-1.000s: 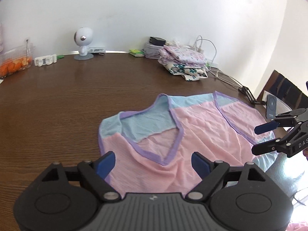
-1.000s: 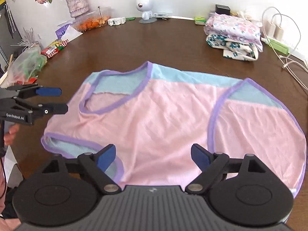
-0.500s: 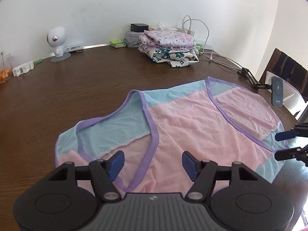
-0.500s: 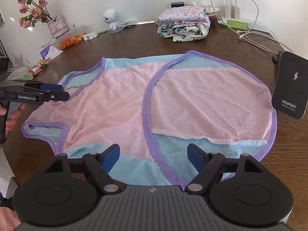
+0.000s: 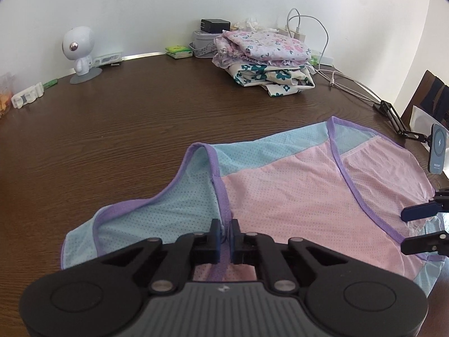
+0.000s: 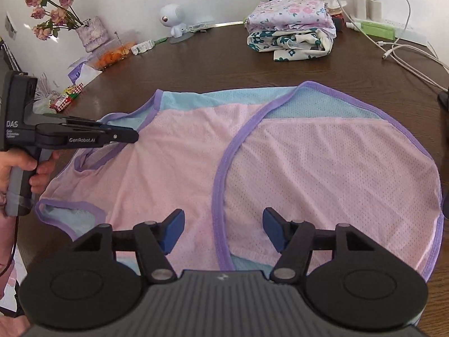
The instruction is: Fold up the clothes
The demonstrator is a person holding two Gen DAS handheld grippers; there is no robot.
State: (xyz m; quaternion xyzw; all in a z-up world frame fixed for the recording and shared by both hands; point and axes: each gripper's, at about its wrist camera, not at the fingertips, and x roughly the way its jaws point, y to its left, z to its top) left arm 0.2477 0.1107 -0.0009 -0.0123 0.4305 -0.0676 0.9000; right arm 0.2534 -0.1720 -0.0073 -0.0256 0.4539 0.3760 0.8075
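A pink and light-blue mesh tank top [image 5: 294, 191] with purple trim lies flat on the brown table [image 5: 112, 140]. My left gripper [image 5: 224, 236] is shut on the purple neckline trim at the top's near edge. In the right wrist view that gripper [image 6: 132, 137] shows at the left, held by a hand, its tip on the same trim. My right gripper [image 6: 223, 231] hangs low over the tank top [image 6: 322, 174] with its jaws closing. The purple armhole trim runs between its blue pads, which do not press on it. In the left wrist view it [image 5: 412, 229] sits at the right edge.
A stack of folded floral clothes [image 5: 266, 61] sits at the back of the table. A white figurine [image 5: 78, 50], chargers and cables [image 5: 350, 84] line the wall. A phone stand [image 5: 436, 151] is at the right edge; a flower vase [image 6: 89, 33] and snacks are at the left.
My left gripper came down onto the neckline and shut on the purple trim. My right gripper dropped closer to the armhole trim and its jaws narrowed.
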